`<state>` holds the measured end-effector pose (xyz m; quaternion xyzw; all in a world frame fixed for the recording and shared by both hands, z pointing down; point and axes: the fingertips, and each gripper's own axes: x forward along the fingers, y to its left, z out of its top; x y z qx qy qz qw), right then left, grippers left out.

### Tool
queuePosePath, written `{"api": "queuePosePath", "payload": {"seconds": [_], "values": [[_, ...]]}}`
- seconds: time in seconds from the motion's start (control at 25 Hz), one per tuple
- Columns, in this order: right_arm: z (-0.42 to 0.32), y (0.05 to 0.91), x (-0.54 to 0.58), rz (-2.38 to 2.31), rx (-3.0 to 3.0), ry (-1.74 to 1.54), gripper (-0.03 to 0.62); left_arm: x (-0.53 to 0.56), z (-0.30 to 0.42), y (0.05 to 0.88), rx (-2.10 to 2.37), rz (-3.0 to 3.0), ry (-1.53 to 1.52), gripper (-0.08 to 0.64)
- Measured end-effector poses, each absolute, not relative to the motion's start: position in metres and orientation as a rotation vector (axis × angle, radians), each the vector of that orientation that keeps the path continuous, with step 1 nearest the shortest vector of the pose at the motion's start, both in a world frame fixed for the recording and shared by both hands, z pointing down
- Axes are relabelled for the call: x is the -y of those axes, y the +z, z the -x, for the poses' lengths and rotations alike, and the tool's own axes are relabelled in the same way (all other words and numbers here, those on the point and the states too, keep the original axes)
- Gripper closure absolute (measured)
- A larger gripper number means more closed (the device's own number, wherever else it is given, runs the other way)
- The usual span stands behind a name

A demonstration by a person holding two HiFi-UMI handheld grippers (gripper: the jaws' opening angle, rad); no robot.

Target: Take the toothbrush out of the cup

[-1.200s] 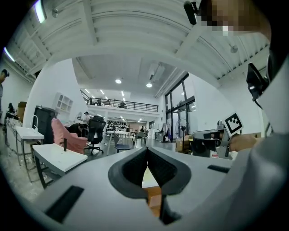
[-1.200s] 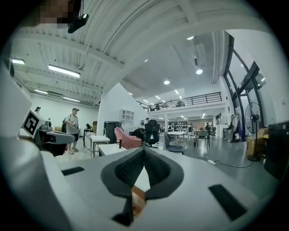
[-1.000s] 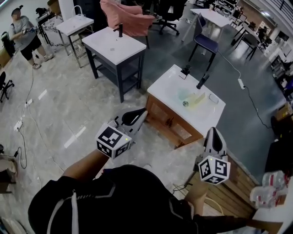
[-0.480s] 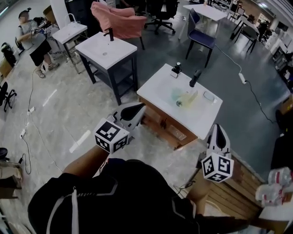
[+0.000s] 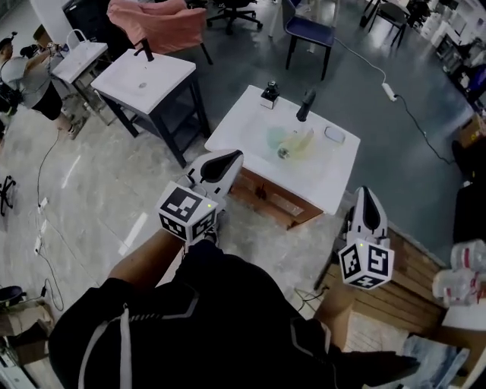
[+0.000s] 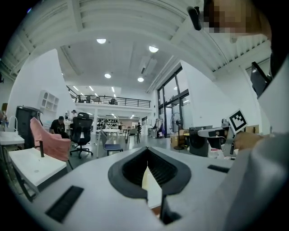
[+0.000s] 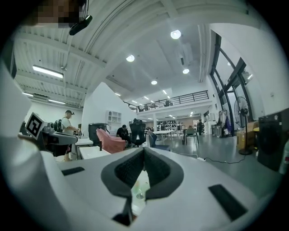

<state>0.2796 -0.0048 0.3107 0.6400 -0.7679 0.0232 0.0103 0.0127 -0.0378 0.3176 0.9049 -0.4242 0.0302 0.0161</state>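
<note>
The left gripper (image 6: 146, 153) points level across the hall, jaws pressed together tip to tip, with a sliver of white surface showing behind them. A pink chair (image 6: 49, 144) sits left, behind a white table (image 6: 36, 164), with a black office chair (image 6: 82, 135) farther back.

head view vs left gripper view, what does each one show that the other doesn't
Only the head view: the white sink counter from above, with a greenish cup lying in its basin beside the black faucet, and the right gripper with its jaws shut.
Only the left gripper view: ceiling lights, a balcony railing and tall windows.
Both: the pink chair, the dark-framed sink table, and the left gripper, shut with nothing held.
</note>
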Motion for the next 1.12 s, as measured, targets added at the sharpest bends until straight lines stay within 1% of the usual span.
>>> {"api": "queuePosePath", "payload": {"seconds": [0.36, 0.52, 0.92, 1.04, 1.12], "values": [[-0.264, 0.304, 0.057, -2.144, 2.226, 0.024, 0.588, 0.134, -0.007, 0.325, 1.107, -2.897, 0.072, 0.555], [-0.254, 0.31, 0.087, -2.172, 2.172, 0.051, 0.587, 0.172, 0.001, 0.33, 1.044, -2.924, 0.055, 0.554], [-0.243, 0.32, 0.129, -2.271, 2.028, 0.085, 0.586, 0.238, 0.019, 0.352, 0.894, -2.923, 0.11, 0.554], [-0.243, 0.327, 0.14, -2.315, 1.963, 0.111, 0.555, 0.256, 0.028, 0.359, 0.862, -2.906, 0.106, 0.554], [-0.241, 0.337, 0.145, -2.328, 1.931, 0.134, 0.548, 0.264, 0.029, 0.364, 0.798, -2.906, 0.114, 0.554]]}}
